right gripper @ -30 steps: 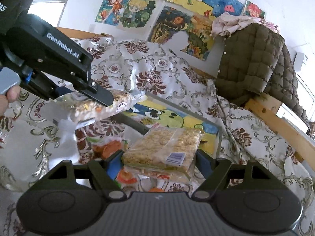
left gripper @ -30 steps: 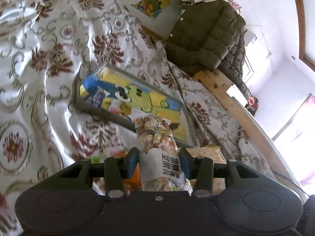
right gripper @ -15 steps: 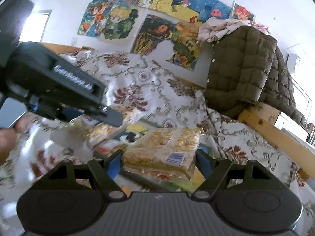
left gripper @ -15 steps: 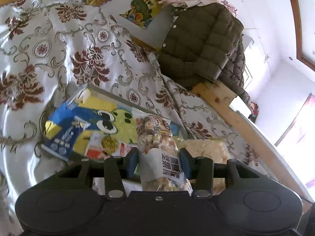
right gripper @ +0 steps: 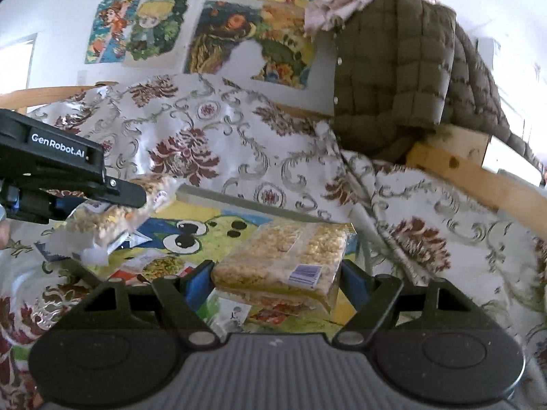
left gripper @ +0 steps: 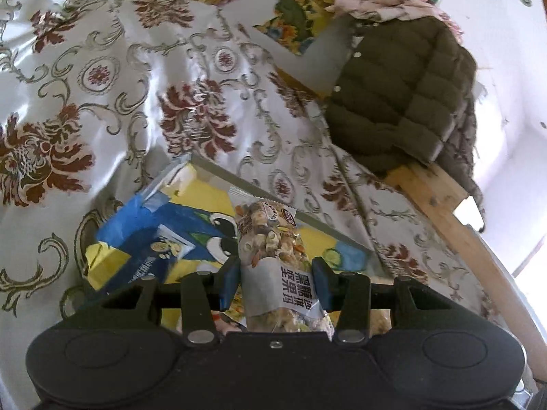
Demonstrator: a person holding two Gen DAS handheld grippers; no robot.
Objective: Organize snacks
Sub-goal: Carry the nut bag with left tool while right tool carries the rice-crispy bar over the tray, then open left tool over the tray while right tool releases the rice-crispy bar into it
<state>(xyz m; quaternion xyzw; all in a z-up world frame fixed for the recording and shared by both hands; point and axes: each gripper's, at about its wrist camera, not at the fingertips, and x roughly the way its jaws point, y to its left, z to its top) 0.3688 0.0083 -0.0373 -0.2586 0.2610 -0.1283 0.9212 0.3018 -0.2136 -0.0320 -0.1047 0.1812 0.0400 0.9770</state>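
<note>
My left gripper [left gripper: 276, 282] is shut on a clear nut-mix snack packet [left gripper: 270, 249] with a white label, held over the tray. My right gripper [right gripper: 277, 283] is shut on a flat clear pack of yellow puffed-grain bars [right gripper: 287, 256], also above the tray. The tray [right gripper: 246, 201] has a grey rim and a cartoon frog picture on its floor; it lies on the patterned cloth. In the right wrist view the left gripper [right gripper: 116, 201] and its packet [right gripper: 109, 215] show at the left. A blue snack packet [left gripper: 147, 242] and small packets [right gripper: 157, 268] lie in the tray.
A white cloth with red flower pattern [left gripper: 102, 102] covers the surface. An olive quilted jacket [right gripper: 403, 68] hangs on a wooden rail [right gripper: 478, 174] at the back right. Posters [right gripper: 218, 34] are on the wall behind.
Both grippers have moved forward and over the tray, each still holding its snack. The left gripper has come lower and closer to the tray's left part.
</note>
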